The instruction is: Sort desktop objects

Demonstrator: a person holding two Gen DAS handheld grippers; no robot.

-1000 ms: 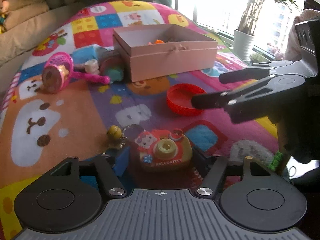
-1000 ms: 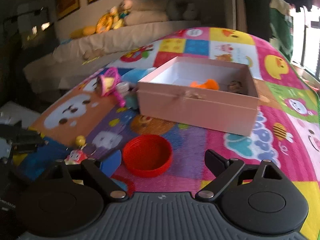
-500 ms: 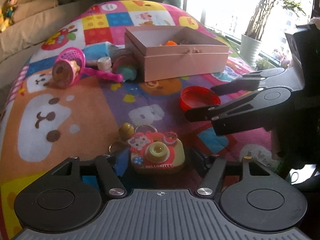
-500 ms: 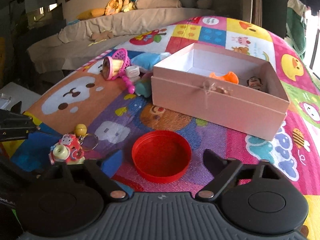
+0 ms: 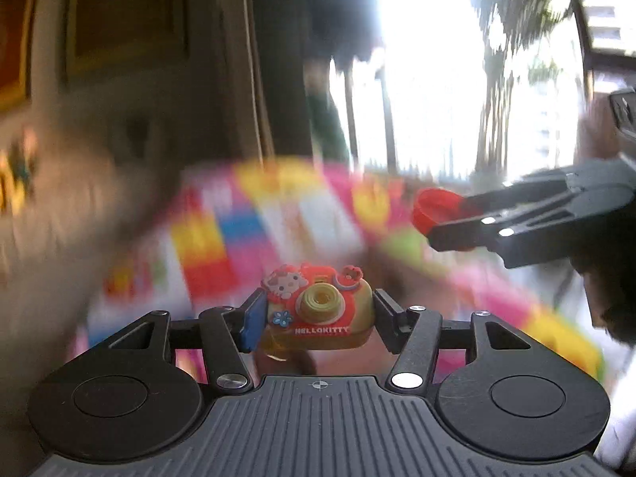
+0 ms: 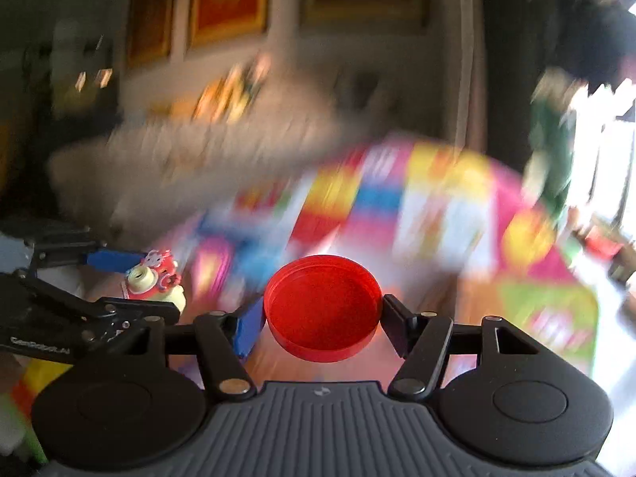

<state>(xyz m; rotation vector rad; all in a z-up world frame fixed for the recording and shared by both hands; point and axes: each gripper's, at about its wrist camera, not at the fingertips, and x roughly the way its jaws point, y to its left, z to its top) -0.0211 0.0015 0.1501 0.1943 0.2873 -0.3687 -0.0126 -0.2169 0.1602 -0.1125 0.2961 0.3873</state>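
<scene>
Both sets of jaws are clamped on a toy, having just been closing w/ the thing between them. Left gripper (image 5: pixel 316 314) pinches the toy camera (image 5: pixel 318 310), a red-and-yellow piece w/ a cat face, yellow lens and "HELLOKITTY" lettering, blue pad on one side, black pad on the other, held up clear of the mat. Right gripper (image 6: pixel 322 320) squeezes the red lid (image 6: pixel 322 312) across its rim, hollow side facing the lens, also off the surface. Each wrist view catches the other tool: from the left view the right gripper comes in at the right edge w/ the lid at its tips; from the right view the left gripper sits at lower left w/ the camera toy. Below and beyond both is the patchwork play mat (image 6: pixel 445 194), squares of pink, yellow, blue, red, white, heavily motion-blurred. Past the mat's far edge a beige sofa (image 6: pixel 222 147), blurred. Framed pictures (image 6: pixel 226 0) w/ gold frames hang on the wall above. Bright window (image 5: pixel 457 71) w/ a tall plant to the right; rest of rm too smeared to tell.
</scene>
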